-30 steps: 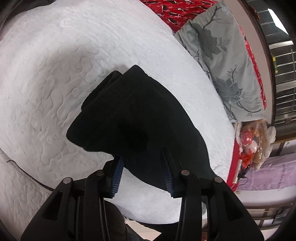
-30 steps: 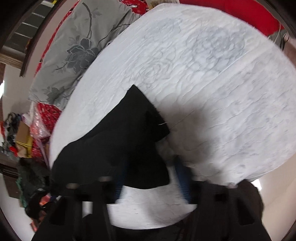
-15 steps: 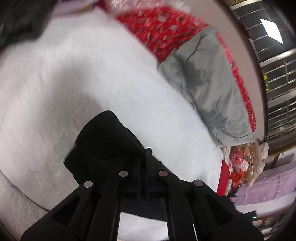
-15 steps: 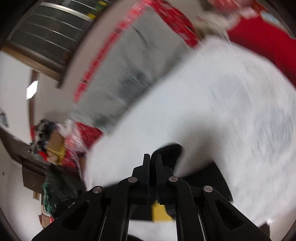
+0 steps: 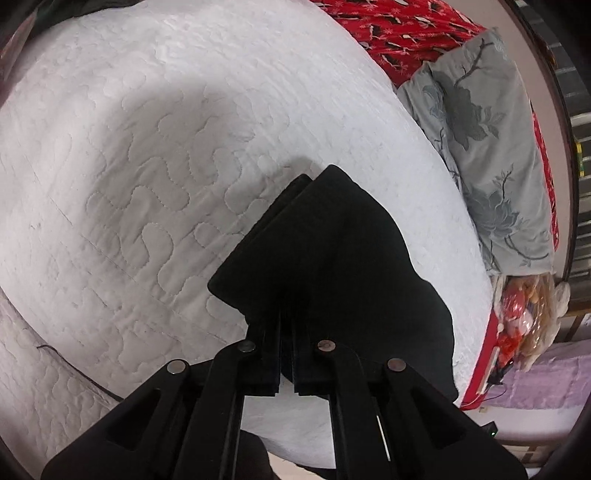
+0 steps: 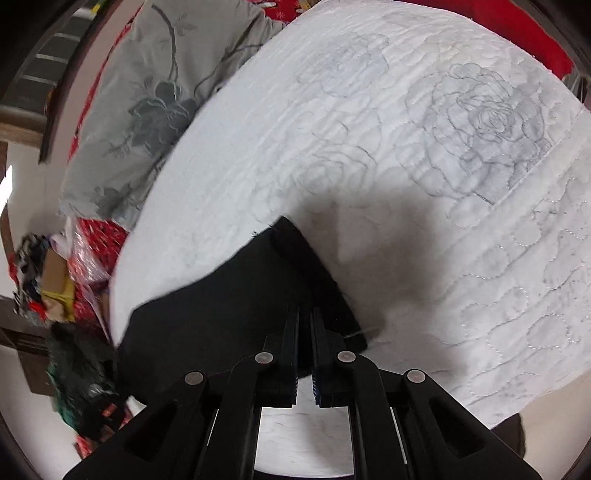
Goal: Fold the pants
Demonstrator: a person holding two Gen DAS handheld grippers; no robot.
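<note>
The black pants (image 5: 332, 251) lie folded into a thick pad on the white quilted bed (image 5: 147, 147). My left gripper (image 5: 287, 325) is shut on the near edge of the pants. In the right wrist view the pants (image 6: 229, 306) fill the lower left, and my right gripper (image 6: 304, 325) is shut on their near right corner. Both grippers hold the cloth low over the bed, near its front edge.
A grey flowered pillow (image 5: 491, 147) lies on a red patterned cover (image 5: 399, 29) at the far side of the bed; it also shows in the right wrist view (image 6: 147, 92). Bags and clutter (image 6: 55, 280) stand beside the bed. The bed's front edge (image 5: 288, 435) is close.
Both grippers were open over the pants a second ago. They have shut on the near edge, swung up fast, and come back down over the bed with the cloth in them.
</note>
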